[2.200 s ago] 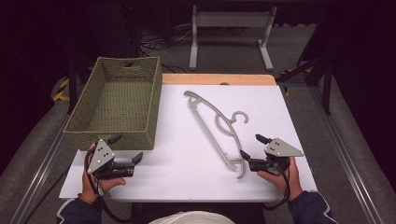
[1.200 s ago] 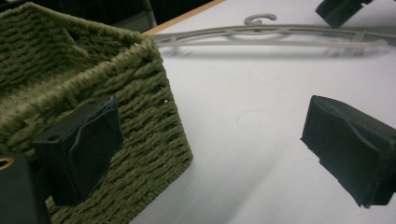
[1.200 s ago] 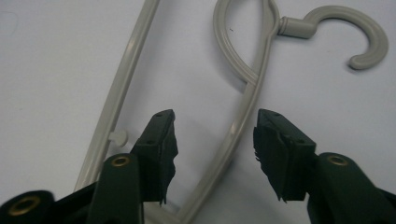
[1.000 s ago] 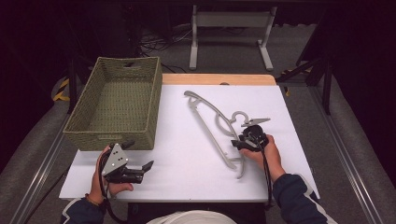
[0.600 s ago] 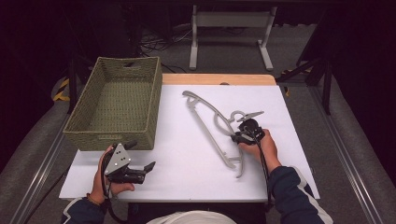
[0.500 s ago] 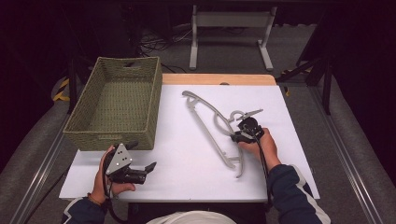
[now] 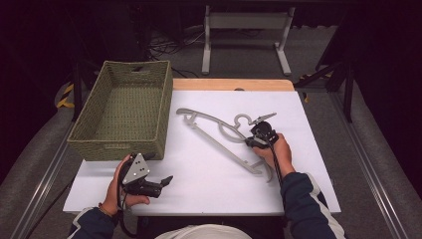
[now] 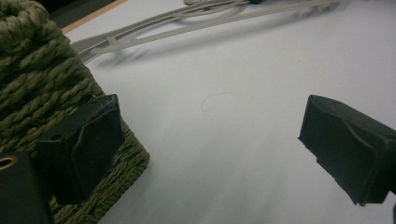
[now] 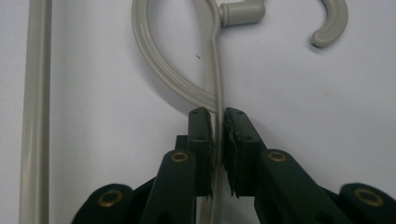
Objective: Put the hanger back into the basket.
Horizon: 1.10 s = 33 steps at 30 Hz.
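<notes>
Right claw (image 9: 217, 122) is pressed onto a thin arm of the grey hanger (image 7: 219, 133), just below the neck loop; jaws nearly together with the plastic between them. Hanger lies flat at the centre of the white worktop (image 7: 209, 179), hook toward 1 o'clock. Left claw (image 8: 210, 135) is spread wide, holding nothing, low over the worktop at 7 o'clock, one jaw close against the woven basket (image 7: 124, 107) standing at 10 o'clock.

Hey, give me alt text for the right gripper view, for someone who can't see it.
The right gripper has its two black jaws closed on a thin arm of a grey plastic hanger lying on a white table. The hanger's hook curls at the upper right.
</notes>
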Motion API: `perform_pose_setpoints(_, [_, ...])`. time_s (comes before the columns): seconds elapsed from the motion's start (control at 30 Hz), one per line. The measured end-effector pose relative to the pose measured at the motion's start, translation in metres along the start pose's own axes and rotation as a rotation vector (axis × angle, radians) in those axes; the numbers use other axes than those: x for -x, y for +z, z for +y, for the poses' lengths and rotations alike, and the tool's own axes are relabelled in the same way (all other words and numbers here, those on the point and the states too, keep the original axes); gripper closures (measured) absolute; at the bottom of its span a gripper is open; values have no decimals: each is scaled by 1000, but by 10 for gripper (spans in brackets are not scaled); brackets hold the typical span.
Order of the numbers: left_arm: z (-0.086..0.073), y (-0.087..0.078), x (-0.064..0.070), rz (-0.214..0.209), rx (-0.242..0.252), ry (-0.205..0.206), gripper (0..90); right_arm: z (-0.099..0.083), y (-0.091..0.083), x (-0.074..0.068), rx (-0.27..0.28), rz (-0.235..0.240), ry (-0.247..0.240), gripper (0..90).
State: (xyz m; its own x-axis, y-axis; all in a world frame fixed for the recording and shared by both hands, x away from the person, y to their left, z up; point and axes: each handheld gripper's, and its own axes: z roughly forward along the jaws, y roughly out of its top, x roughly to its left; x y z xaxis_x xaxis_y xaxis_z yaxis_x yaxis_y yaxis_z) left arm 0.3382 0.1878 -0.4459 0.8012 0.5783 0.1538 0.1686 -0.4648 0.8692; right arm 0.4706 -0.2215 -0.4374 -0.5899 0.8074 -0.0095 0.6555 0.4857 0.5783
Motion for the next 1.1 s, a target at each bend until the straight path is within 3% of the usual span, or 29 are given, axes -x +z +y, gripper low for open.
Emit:
perform_pose_setpoints(0.23, [0,0,2,-10,-2,1,76,-3,-6,2,23,43,-29,820])
perform_pose_setpoints(0.4, [-1,1,3,-15,-8,1,79,-7,-20,3,52,72,-62,820])
perform_pose_setpoints(0.53, [-1,1,4,-13,-13,5,80,-9,-16,0,16,67,-100,818])
perform_pose_setpoints(0.8, [-1,2,3,-19,-22,10,81,-8,-9,0,-31,69,-91,814])
perform_pose_setpoints(0.9, [-1,2,4,-21,-23,7,81,-5,-8,-1,-60,89,-92,723])
perform_pose_setpoints(1.03, [-1,2,5,-25,-25,9,81,1,-8,-7,-122,61,-131,734])
perform_pose_setpoints(1.1, [-1,3,4,-28,-28,10,81,2,-8,-7,-127,54,-139,763])
